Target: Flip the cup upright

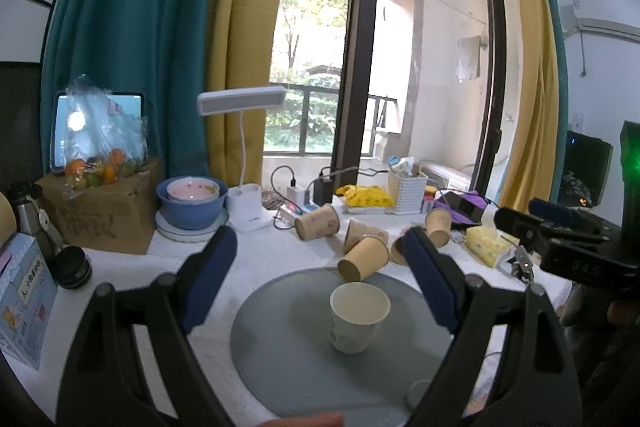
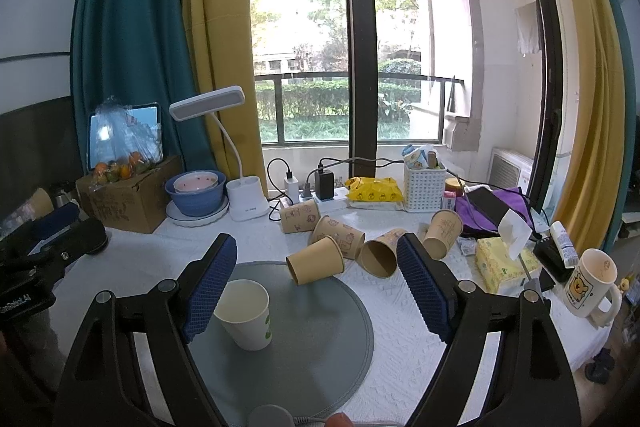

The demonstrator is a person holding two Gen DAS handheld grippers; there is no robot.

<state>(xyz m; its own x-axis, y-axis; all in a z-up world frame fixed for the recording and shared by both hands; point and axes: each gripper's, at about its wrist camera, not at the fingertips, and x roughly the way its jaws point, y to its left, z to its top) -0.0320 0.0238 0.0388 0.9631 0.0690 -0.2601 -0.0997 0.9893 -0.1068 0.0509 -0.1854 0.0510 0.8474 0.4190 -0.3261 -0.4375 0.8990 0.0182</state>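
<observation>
On grey mat (image 1: pixel 280 359), white cup (image 1: pixel 359 317) stands upright between left gripper's (image 1: pixel 320 279) parted jaws.

Matt white paper cup (image 1: pixel 359 315); smooth grey mat (image 1: pixel 288 355); textured white cloth (image 2: pixel 400 323).

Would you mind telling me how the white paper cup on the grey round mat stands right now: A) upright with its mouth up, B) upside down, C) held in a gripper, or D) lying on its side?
A: the white paper cup stands on the grey round mat with its open mouth facing up, and no gripper touches it.
</observation>
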